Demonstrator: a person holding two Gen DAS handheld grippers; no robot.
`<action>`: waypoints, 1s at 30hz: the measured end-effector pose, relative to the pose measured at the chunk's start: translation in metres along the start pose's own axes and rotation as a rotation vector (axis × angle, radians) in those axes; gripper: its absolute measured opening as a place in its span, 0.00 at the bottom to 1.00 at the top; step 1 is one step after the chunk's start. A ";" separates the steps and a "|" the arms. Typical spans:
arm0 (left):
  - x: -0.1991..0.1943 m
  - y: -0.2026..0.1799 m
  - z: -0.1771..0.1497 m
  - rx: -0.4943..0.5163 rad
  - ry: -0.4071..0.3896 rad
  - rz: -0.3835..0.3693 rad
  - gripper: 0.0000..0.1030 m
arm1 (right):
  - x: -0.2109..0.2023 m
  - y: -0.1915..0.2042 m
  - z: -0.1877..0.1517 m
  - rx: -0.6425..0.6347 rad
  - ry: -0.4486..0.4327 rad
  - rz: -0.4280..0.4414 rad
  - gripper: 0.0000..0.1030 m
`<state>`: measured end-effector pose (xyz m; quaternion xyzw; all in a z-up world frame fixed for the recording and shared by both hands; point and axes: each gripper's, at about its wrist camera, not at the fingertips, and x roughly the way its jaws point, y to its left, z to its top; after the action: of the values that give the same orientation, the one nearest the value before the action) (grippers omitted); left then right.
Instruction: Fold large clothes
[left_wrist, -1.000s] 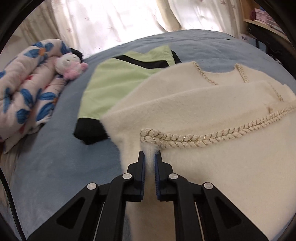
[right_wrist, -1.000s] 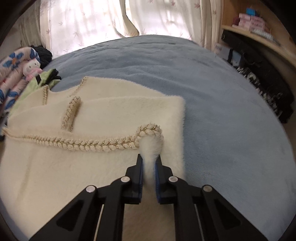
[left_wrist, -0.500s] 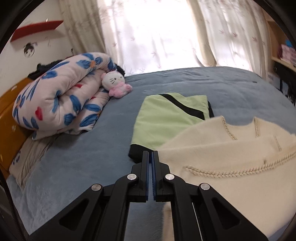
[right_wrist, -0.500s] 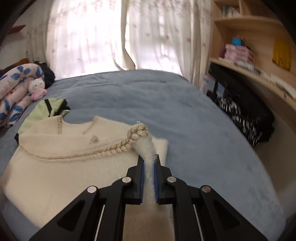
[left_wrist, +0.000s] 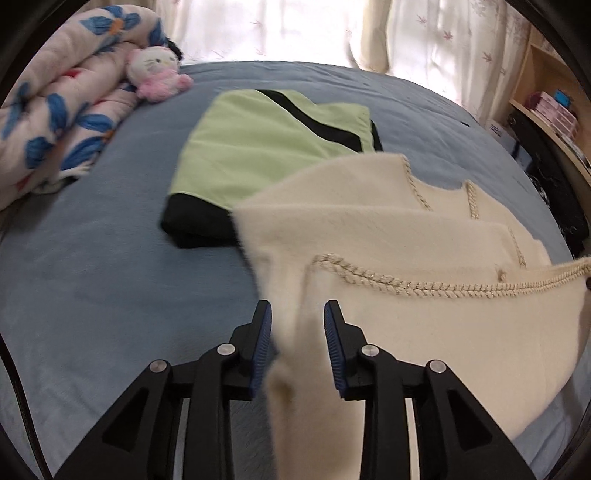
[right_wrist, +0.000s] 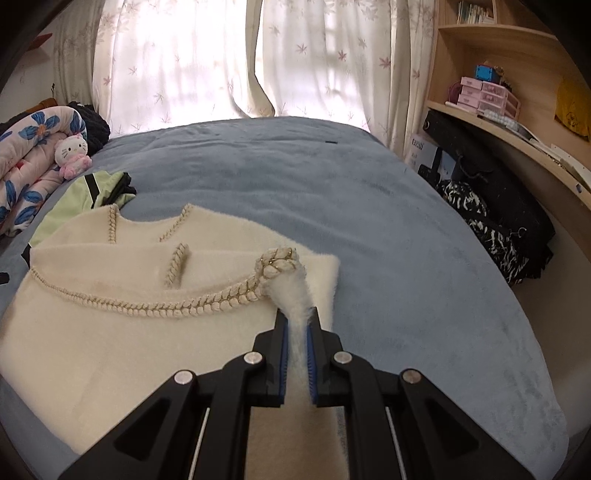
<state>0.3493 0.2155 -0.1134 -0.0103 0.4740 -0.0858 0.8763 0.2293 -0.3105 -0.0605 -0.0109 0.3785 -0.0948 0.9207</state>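
Observation:
A cream fuzzy garment (left_wrist: 424, 332) with braided rope trim lies partly folded on the blue bed cover (left_wrist: 92, 295). My left gripper (left_wrist: 297, 314) hangs over the garment's left edge. Its jaws are opening, and a ridge of cream fabric stands between the blue pads without being pinched. In the right wrist view my right gripper (right_wrist: 297, 321) is shut on the cream garment (right_wrist: 110, 332) at its right corner, just below the braided trim (right_wrist: 277, 262), and holds that corner raised off the bed.
A folded green and black garment (left_wrist: 258, 147) lies just beyond the cream one. A rolled floral quilt (left_wrist: 55, 122) and a pink plush toy (left_wrist: 155, 70) sit at the far left. Black bags (right_wrist: 498, 206) and a wooden shelf (right_wrist: 498, 110) line the bed's right side.
The left gripper let go of the trim corner, drew back shut and empty, and now stands with jaws apart around the garment's left edge. The right gripper has lifted its corner higher.

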 end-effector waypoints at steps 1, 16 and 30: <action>0.006 -0.004 -0.001 0.015 0.004 -0.002 0.28 | 0.002 0.000 -0.001 -0.001 0.004 0.000 0.08; 0.065 -0.018 0.011 0.109 0.076 -0.059 0.48 | 0.045 -0.004 -0.018 0.019 0.077 0.017 0.08; 0.085 -0.014 0.024 0.148 0.117 -0.129 0.65 | 0.065 -0.008 -0.029 0.036 0.121 0.025 0.08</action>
<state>0.4129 0.1866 -0.1691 0.0293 0.5150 -0.1771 0.8382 0.2528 -0.3287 -0.1260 0.0160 0.4317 -0.0905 0.8973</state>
